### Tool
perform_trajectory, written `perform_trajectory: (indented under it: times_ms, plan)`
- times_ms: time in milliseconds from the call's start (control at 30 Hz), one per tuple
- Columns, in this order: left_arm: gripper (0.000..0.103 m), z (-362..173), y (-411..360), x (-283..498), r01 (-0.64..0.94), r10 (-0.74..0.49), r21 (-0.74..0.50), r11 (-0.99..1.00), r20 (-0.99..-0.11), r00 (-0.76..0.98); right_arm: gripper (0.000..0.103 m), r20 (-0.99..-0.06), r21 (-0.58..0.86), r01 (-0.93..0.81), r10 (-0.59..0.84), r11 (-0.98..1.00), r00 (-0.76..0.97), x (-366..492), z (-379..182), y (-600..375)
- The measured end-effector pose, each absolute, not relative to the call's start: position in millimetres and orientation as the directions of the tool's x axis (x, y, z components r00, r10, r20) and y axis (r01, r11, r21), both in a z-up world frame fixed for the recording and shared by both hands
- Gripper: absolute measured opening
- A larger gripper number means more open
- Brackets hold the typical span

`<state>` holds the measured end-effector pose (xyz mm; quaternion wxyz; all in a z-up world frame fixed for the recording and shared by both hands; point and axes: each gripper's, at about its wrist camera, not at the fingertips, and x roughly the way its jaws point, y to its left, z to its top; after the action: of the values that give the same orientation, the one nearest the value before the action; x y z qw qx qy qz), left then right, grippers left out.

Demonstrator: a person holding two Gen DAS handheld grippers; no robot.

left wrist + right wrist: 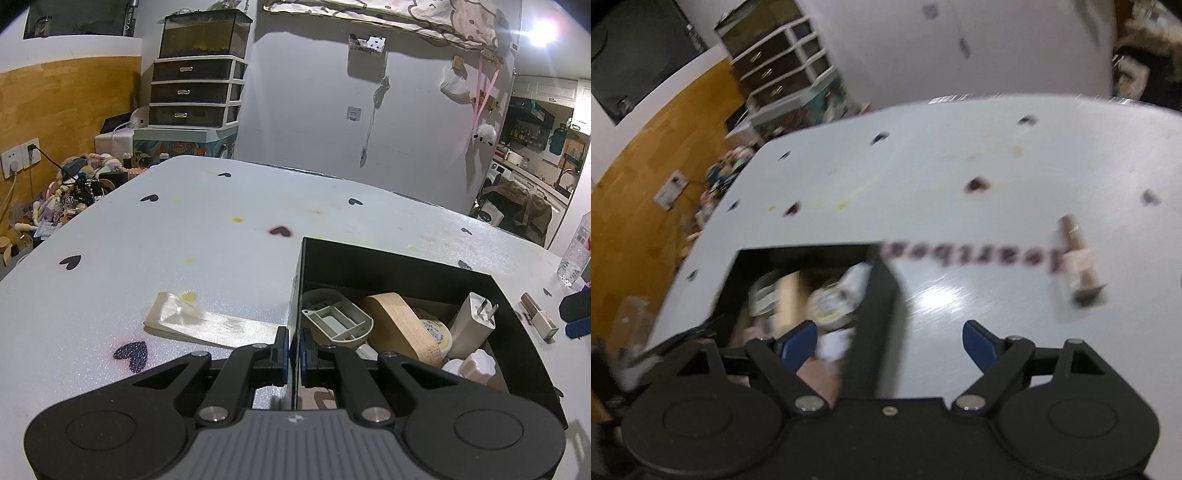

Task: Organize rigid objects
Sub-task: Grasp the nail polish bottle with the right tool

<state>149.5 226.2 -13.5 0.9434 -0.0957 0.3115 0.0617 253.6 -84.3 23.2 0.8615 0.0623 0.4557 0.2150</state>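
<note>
Table (221,229) lay bare across far and left stretches; only flat ribbon strip (207,325) lay on left part, beside black box (406,266). Box walls stood up as barrier toward near right; inside crowded with charger plug (474,321) and wooden block (399,328). Right of box, open surface until small brown-capped tube (1078,254). Clear bottle (576,251) stood at right edge.
</note>
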Motion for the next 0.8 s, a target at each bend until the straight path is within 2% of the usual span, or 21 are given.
perform_trajectory:
  times_ms: [233, 367, 467, 633, 733, 800]
  plan:
    - [0.006, -13.2, 226.8, 149.4, -0.176, 0.057, -0.142, 0.974, -0.599, 0.799, 0.088, -0.697, 0.218, -0.233, 0.318, 0.948, 0.642, 273.5, -0.8, -127.8]
    - [0.006, -13.1, 226.8, 149.3, -0.176, 0.057, -0.141, 0.974, -0.599, 0.798, 0.087, -0.655, 0.098, -0.250, 0.252, 0.963, 0.713, 285.9, -15.5, -141.7]
    - [0.006, -12.7, 227.4, 149.5, -0.175, 0.058, -0.140, 0.974, -0.599, 0.799, 0.078, -0.668, 0.056, -0.253, 0.225, 0.966, 0.709, 303.3, -27.3, -150.0]
    - [0.006, -11.6, 228.9, 149.6, -0.177, 0.060, -0.139, 0.974, -0.598, 0.799, 0.055, -0.699, 0.088, -0.240, 0.231, 0.967, 0.677, 322.8, -42.0, -156.8]
    - [0.006, -11.0, 229.4, 149.7, -0.177, 0.061, -0.137, 0.975, -0.599, 0.799, 0.046, -0.707, 0.091, -0.229, 0.225, 0.969, 0.670, 325.7, -48.0, -156.6]
    - [0.006, -9.3, 230.8, 149.9, -0.177, 0.062, -0.135, 0.975, -0.599, 0.799, 0.044, -0.708, 0.096, -0.228, 0.227, 0.969, 0.668, 324.3, -49.6, -158.0]
